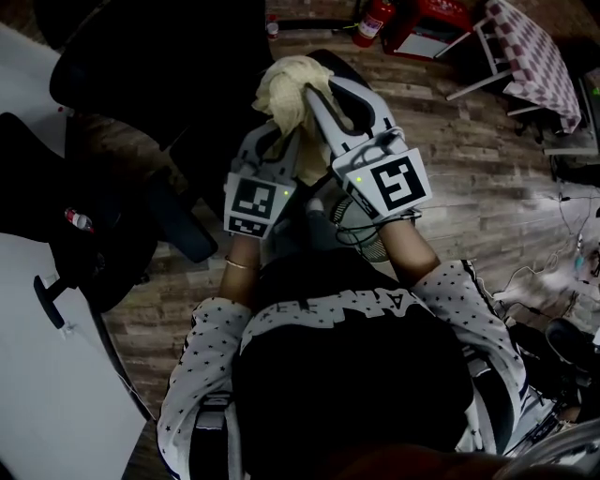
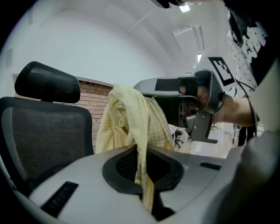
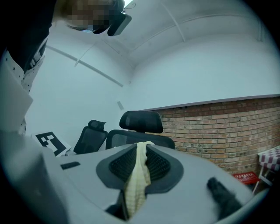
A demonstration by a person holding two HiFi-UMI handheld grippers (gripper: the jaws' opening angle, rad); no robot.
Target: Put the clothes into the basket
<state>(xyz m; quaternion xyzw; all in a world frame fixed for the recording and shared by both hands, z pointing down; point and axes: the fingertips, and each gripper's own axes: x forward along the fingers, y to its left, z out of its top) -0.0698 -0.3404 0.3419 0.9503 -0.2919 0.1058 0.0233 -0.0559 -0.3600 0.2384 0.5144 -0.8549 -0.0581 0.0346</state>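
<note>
The pale yellow garment (image 1: 286,82) sits bunched at the upper centre of the head view, held off the wooden floor (image 1: 469,178) by both tools. The left gripper (image 1: 274,141) has its jaws closed on a fold, and a checked strip runs down between them. The right gripper (image 1: 314,98) is just beside it, its jaws clamped on a narrow strip of the same cloth. A black office chair (image 1: 141,56) fills the upper left, right behind the garment. A white counter (image 1: 37,394) runs down the left edge. A red fire extinguisher (image 1: 373,21) stands at the top edge, and a table with a checked cover (image 1: 536,52) is in the upper right corner.
</note>
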